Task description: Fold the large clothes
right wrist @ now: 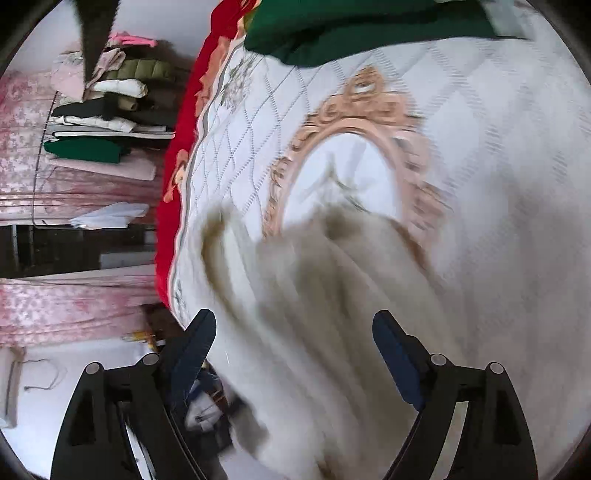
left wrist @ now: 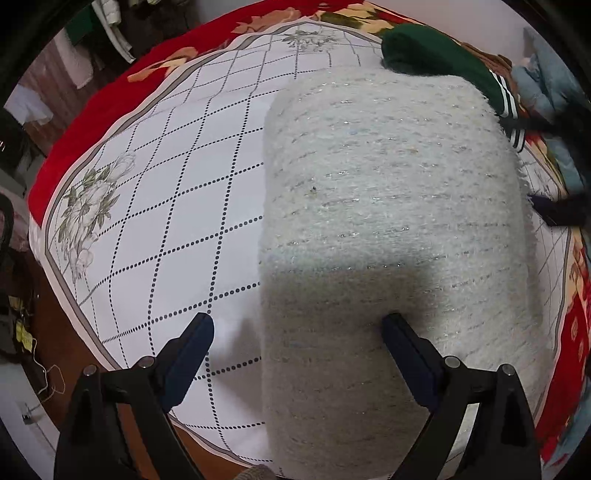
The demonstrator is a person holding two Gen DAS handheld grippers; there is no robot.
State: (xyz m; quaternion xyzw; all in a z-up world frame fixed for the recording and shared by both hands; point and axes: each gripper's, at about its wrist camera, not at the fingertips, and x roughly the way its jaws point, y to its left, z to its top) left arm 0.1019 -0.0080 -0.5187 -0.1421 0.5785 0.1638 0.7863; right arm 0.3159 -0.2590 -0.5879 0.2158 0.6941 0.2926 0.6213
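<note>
Both the left gripper (left wrist: 297,328) and right gripper (right wrist: 293,326) gape empty over the fuzzy grey knit (left wrist: 388,221) lying on the bedspread (left wrist: 166,177), probably soft, floppy, best pinched at its edge.

No readable text, label, brand or number shows in either wrist view.

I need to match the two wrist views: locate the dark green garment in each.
Left wrist: dark green garment at top right, beyond the fuzzy grey knit.
Right wrist: dark green garment along the top edge.
Shared landmark: the bedspread's red border.
</note>
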